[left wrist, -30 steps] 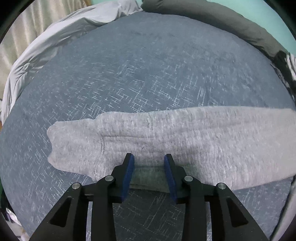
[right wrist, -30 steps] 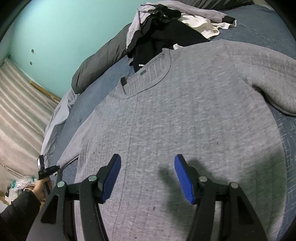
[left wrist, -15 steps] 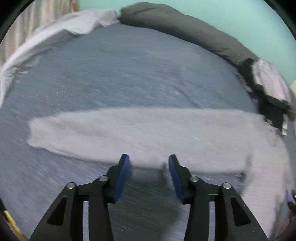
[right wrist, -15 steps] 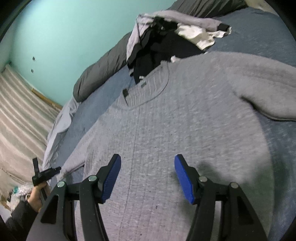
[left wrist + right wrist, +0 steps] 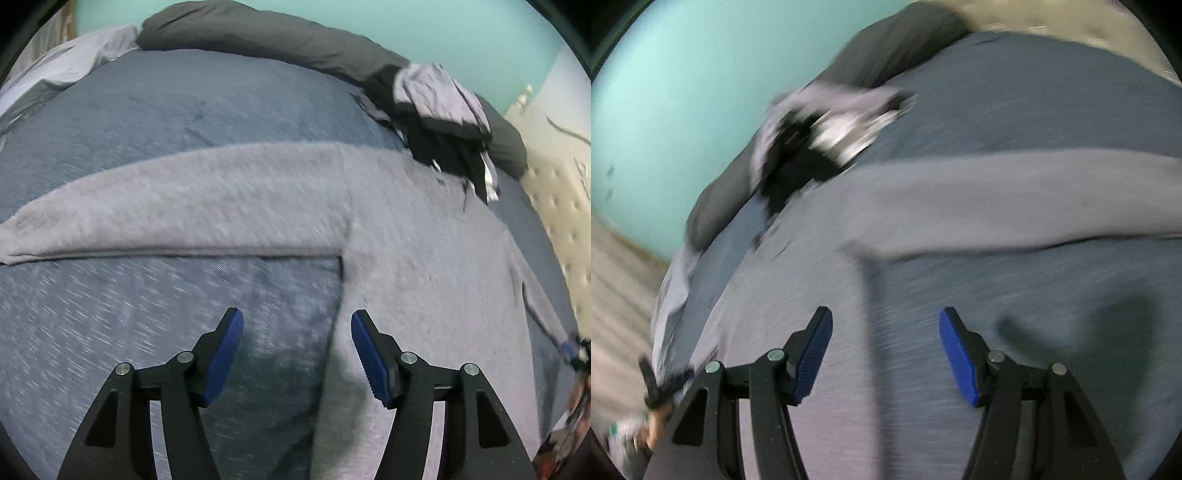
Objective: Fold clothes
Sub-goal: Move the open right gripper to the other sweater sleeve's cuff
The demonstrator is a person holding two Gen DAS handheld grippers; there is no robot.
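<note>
A grey sweater (image 5: 424,258) lies flat, front up, on the blue bedspread (image 5: 147,118). One sleeve (image 5: 184,206) stretches out to the left in the left wrist view. My left gripper (image 5: 296,321) hovers over the sweater's side edge below that armpit; its jaws are opening and nothing is between them. In the blurred right wrist view the sweater's body (image 5: 798,295) fills the lower left and the other sleeve (image 5: 997,192) runs to the right. My right gripper (image 5: 885,317) is open and empty above the opposite side edge, under that sleeve.
A pile of black, white and lilac clothes (image 5: 439,114) sits past the sweater's collar, against a dark bolster (image 5: 258,33). A cream padded headboard (image 5: 554,206) bounds the right. Teal wall (image 5: 683,92) behind. A hand with the other gripper (image 5: 661,384) shows lower left.
The left gripper has travelled right along the sleeve to the sweater's side, its jaws widening. The right gripper has swung from over the chest to the other side edge, still open.
</note>
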